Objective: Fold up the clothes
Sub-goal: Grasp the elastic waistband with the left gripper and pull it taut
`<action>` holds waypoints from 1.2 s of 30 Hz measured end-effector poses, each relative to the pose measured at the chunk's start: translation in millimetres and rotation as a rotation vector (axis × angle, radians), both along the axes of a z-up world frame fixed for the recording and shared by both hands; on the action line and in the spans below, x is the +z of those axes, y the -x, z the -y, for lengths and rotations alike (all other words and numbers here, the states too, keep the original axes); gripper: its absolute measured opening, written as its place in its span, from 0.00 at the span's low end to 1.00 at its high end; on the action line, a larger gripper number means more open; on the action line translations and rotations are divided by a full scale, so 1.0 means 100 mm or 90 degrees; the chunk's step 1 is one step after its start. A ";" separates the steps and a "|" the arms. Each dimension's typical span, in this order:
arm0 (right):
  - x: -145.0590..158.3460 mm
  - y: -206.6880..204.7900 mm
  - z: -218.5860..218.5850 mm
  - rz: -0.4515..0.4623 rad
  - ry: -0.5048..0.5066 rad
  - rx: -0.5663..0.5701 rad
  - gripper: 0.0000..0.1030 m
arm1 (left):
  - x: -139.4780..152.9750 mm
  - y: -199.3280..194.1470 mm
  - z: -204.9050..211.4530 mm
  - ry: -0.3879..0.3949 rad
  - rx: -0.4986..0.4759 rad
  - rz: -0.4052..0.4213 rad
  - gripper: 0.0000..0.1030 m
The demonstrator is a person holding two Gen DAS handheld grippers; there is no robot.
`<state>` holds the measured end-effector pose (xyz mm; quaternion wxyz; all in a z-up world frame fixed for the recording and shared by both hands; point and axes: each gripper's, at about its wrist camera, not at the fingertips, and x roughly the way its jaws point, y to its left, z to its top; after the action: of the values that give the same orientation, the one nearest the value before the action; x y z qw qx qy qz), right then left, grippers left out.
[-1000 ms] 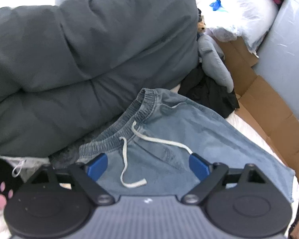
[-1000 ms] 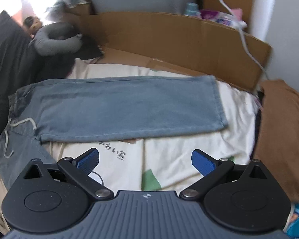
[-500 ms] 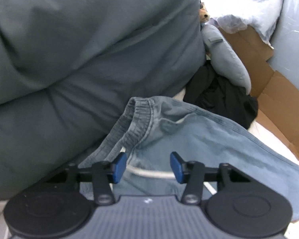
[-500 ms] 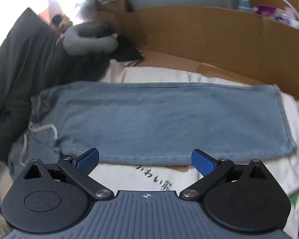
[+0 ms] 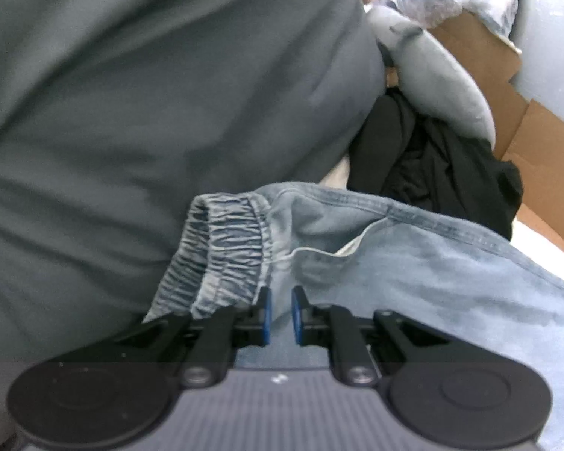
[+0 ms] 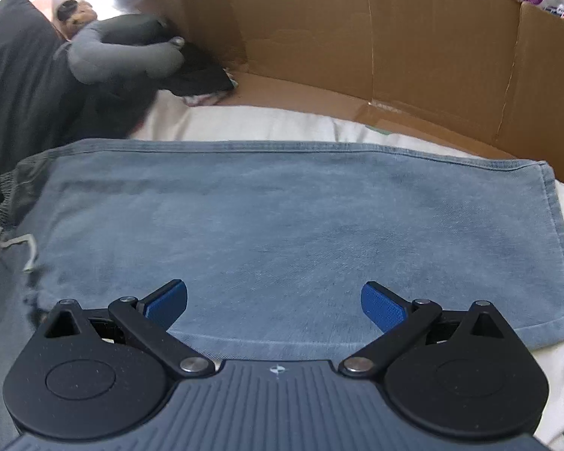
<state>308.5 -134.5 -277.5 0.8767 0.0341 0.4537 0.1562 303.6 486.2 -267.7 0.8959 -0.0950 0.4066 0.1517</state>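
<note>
The denim trousers [image 6: 282,225] lie flat on the pale bed sheet [image 6: 267,120], already doubled leg upon leg, the elastic waistband [image 5: 222,248] at one end and the hem at the other. The left gripper [image 5: 279,314] sits at the waistband end with its jaws drawn nearly together; a narrow gap shows between the blue pads [image 5: 267,315], and denim lies in and below that gap, just ahead of the fingertips. Whether the pads have actually pinched the fabric cannot be told from this view. Beyond the left jaws stand a grey duvet [image 5: 150,112], a black garment [image 5: 443,173] and a grey neck pillow [image 5: 443,79]. The right gripper [image 6: 274,300] hovers over the near edge of the leg panel with its jaws spread wide and holding nothing; denim extends ahead of and between the fingertips, and a cardboard wall [image 6: 394,45] stands well beyond. Judged step: securing the waistband end in preparation for a lengthwise fold. The next move calls for a confirmed grip at the waistband, then the right jaws lowered onto the near edge and closed on both layers, so the two ends can be lifted together.
</note>
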 end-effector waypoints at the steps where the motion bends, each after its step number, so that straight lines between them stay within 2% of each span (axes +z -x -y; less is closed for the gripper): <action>1: -0.03 -0.02 -0.02 0.002 0.006 -0.008 0.99 | -0.06 -0.06 -0.01 -0.004 -0.005 -0.005 0.12; 4: -0.09 -0.06 -0.09 0.006 0.011 -0.015 0.99 | -0.24 -0.23 -0.06 -0.021 -0.018 -0.025 0.11; 7: -0.18 -0.08 -0.20 0.002 0.030 0.008 0.99 | -0.32 -0.35 -0.13 -0.044 -0.001 -0.039 0.04; 11: -0.29 -0.08 -0.31 -0.012 0.042 0.029 0.99 | -0.43 -0.44 -0.31 -0.009 0.075 -0.051 0.03; 15: -0.41 -0.10 -0.37 -0.024 0.055 0.036 0.99 | -0.54 -0.56 -0.35 -0.015 0.093 -0.061 0.03; 19: -0.46 -0.12 -0.37 -0.032 0.070 0.040 0.99 | -0.42 -0.53 -0.19 -0.046 0.098 -0.063 0.03; 20: -0.45 -0.13 -0.36 -0.032 0.069 0.039 0.99 | -0.37 -0.49 -0.14 -0.053 0.096 -0.060 0.09; 22: -0.42 -0.12 -0.37 -0.026 0.074 0.041 0.99 | -0.26 -0.41 -0.04 -0.065 0.073 -0.044 0.15; 25: -0.41 -0.11 -0.41 -0.024 0.073 0.053 0.99 | -0.18 -0.35 0.05 -0.061 0.036 -0.021 0.15; 28: -0.41 -0.10 -0.51 -0.023 0.066 0.076 0.97 | -0.18 -0.38 0.08 -0.069 0.027 -0.021 0.15; 31: -0.45 -0.08 -0.65 -0.021 0.086 0.103 0.93 | -0.22 -0.46 0.04 -0.046 0.038 -0.016 0.15; 36: -0.63 -0.12 -0.69 -0.045 0.118 0.110 0.92 | -0.35 -0.66 -0.03 -0.051 0.062 -0.042 0.15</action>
<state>320.1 -65.0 -340.8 0.8428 -0.0808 0.4981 0.1871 369.1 488.8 -302.2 0.8769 -0.0733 0.4242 0.2141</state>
